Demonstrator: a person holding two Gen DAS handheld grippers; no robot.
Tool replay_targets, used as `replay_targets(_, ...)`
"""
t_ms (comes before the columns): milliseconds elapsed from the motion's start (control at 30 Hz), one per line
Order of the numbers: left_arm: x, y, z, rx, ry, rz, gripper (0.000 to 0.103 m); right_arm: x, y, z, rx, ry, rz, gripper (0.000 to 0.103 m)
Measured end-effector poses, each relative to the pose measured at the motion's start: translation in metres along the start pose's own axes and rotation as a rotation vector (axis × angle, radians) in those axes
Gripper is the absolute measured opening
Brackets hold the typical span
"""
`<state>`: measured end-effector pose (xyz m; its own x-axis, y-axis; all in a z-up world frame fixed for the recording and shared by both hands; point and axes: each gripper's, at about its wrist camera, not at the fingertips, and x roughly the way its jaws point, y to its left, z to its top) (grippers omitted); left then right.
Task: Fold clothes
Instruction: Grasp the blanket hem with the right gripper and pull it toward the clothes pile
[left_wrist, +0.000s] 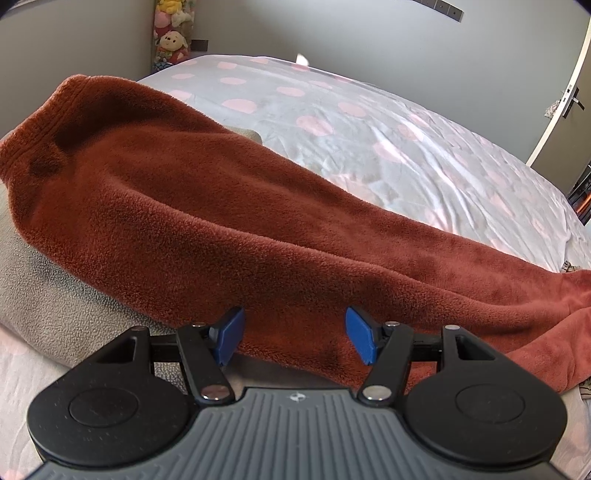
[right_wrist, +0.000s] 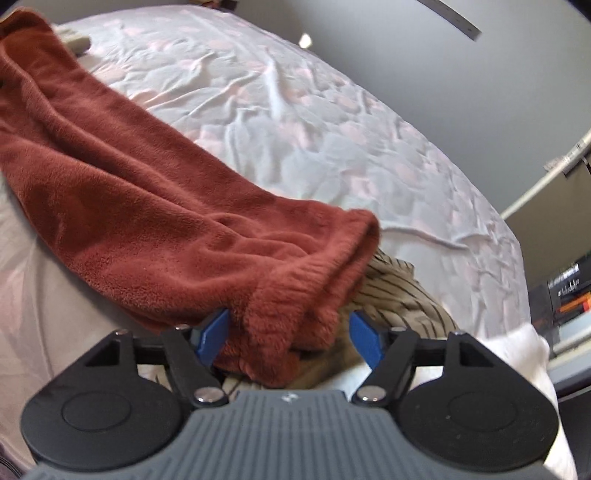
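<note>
A rust-red fleece garment (left_wrist: 207, 206) lies stretched across the bed, its ribbed cuff at the far left in the left wrist view. My left gripper (left_wrist: 295, 338) is open, its blue pads (left_wrist: 231, 336) wide apart on either side of the garment's near edge. In the right wrist view the same red fleece (right_wrist: 155, 206) runs from the upper left down to a ribbed hem (right_wrist: 295, 295). That hem sits between the spread fingers of my right gripper (right_wrist: 290, 338), which is open. The fleece touches the left pad (right_wrist: 212, 334); the right pad stands apart from it.
The bed sheet (left_wrist: 369, 122) is pale grey with pink dots and wrinkled. A grey fleece item (left_wrist: 55, 310) lies under the red one at left. A striped olive garment (right_wrist: 399, 295) and white cloth (right_wrist: 517, 354) lie at right. Plush toys (left_wrist: 171, 33) and a door (left_wrist: 569, 99) stand behind.
</note>
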<state>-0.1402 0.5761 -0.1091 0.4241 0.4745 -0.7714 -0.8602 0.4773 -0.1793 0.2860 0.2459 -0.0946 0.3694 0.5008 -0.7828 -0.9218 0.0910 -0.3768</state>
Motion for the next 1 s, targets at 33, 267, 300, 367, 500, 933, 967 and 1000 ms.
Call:
replay_targets(33, 0.001, 0.001, 0.0, -0.005, 0.002, 0.001, 0.059, 0.002, 0.001, 0.001, -0.012, -0.004, 0.015, 0.069)
replay_targets(267, 0.009, 0.001, 0.0, 0.007, 0.015, 0.007, 0.059, 0.006, 0.009, 0.001, -0.085, 0.01, 0.151, 0.021)
replay_targets(300, 0.009, 0.0, 0.0, 0.013, 0.017, 0.009, 0.059, 0.005, 0.01, -0.003, -0.088, 0.041, 0.17, 0.02)
replay_targets(367, 0.011, -0.001, 0.0, 0.027, 0.02, 0.014, 0.059, 0.01, 0.004, -0.01, -0.039, 0.101, 0.167, 0.018)
replay_targets(500, 0.007, 0.0, -0.001, 0.022, 0.016, 0.01, 0.059, 0.022, -0.016, -0.021, 0.155, 0.18, 0.173, 0.018)
replay_targets(933, -0.01, 0.014, 0.003, -0.009, 0.021, -0.036, 0.06, 0.005, -0.016, -0.01, 0.359, 0.134, 0.112, 0.03)
replay_targets(967, -0.013, 0.02, 0.005, -0.025, 0.021, -0.04, 0.06, -0.002, -0.014, -0.009, 0.375, 0.108, 0.092, 0.046)
replay_targets(1000, -0.018, 0.029, 0.008, -0.049, 0.02, -0.045, 0.06, -0.01, -0.013, -0.008, 0.4, 0.078, 0.069, 0.056)
